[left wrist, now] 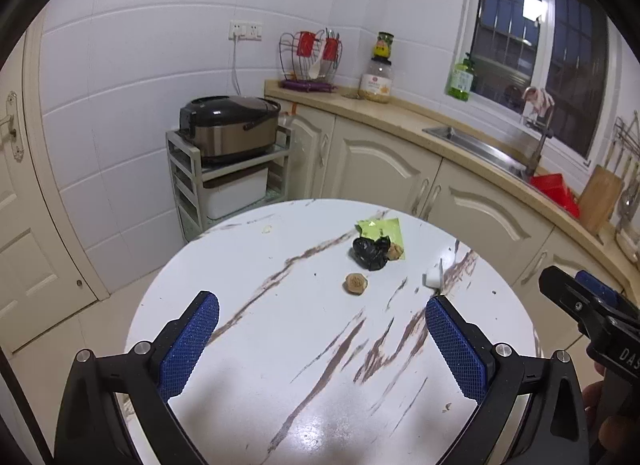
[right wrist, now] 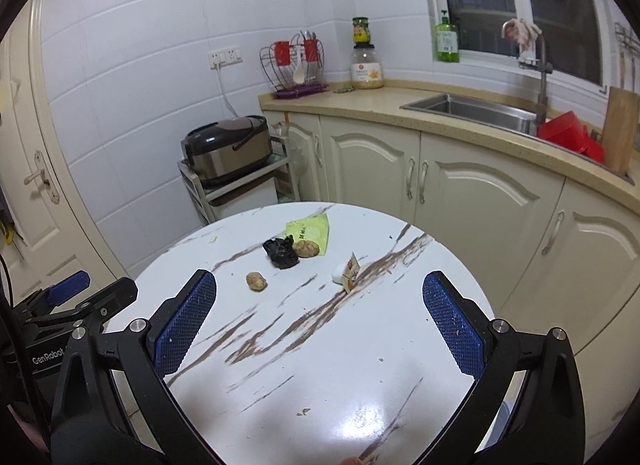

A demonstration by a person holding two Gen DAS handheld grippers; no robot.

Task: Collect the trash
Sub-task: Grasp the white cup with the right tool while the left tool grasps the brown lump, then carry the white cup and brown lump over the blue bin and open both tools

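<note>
First, with both the left gripper (left wrist: 322, 323) and right gripper (right wrist: 320, 301) spread wide and empty, advance either one straight ahead to straddle the brown lump (right wrist: 256, 281) before closing

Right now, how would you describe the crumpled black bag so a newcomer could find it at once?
Start at the round marble-patterned table. Near its far edge lies a green wrapper, and the crumpled black bag sits at that wrapper's near corner, beside a brown lump. It is the only dark, glossy item there.
</note>
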